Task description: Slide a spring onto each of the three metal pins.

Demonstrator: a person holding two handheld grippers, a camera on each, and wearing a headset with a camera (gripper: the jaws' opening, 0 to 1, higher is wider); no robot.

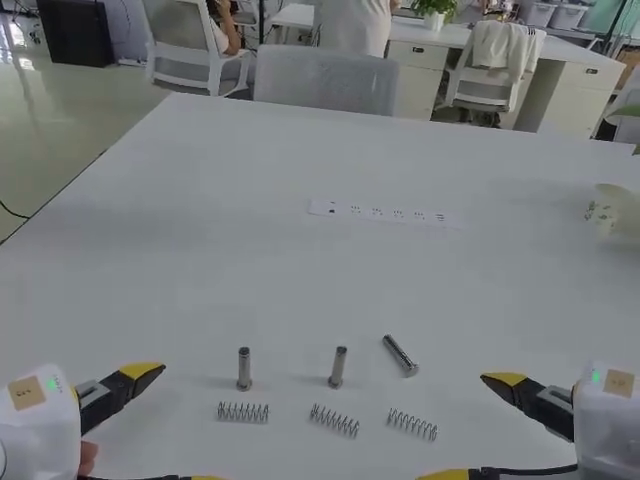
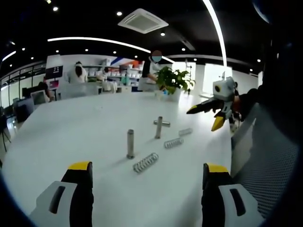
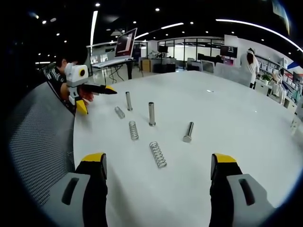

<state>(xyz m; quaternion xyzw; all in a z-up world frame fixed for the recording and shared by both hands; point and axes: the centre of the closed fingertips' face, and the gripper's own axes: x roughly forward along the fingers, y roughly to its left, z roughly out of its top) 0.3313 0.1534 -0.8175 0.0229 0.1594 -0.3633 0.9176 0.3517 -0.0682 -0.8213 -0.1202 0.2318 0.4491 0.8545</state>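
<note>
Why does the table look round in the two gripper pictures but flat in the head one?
Head view: ordinary lens, so the table has straight edges. Left gripper view: the fisheye lens curves the table edge and the ceiling lights. Right gripper view: same bending, though the middle pin looks sharp.

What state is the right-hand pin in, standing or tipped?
Tipped over: the right pin lies on its side on the table; the middle pin and left pin stand upright.
</note>
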